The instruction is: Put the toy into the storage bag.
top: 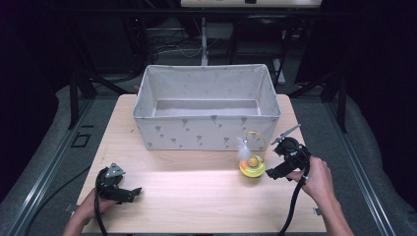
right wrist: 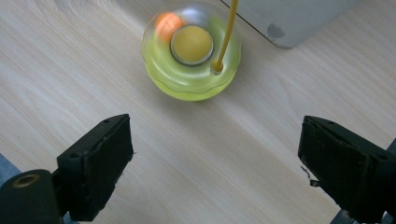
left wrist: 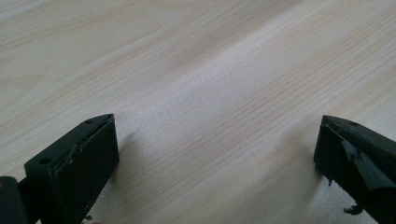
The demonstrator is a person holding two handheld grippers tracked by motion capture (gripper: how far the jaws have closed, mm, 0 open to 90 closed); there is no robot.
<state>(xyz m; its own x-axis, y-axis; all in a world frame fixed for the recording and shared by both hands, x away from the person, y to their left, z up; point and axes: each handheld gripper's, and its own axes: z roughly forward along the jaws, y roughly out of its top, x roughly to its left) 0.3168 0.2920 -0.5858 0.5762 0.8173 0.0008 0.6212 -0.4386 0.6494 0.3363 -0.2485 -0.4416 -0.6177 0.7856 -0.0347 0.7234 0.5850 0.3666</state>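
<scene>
Yellow-green toy (top: 252,166) sitting on counter (top: 196,196), at 6 o'clock of fabric bin (top: 206,105). Right tool (top: 282,160) hovering at toy's 3 o'clock, jaws spread, empty. Left tool (top: 120,189) idling, jaws spread. Toy looking light, slick, wobbly; wire hoop (right wrist: 226,32) flimsy, so gripping round base.

1. A pale wooden table (top: 196,191) carries everything.
2. A grey fabric bin (top: 206,129) with small printed motifs stands at 12 o'clock.
3. A yellow-green toy (top: 252,166) with a white feather sits at 3 o'clock, near the bin's front.
</scene>
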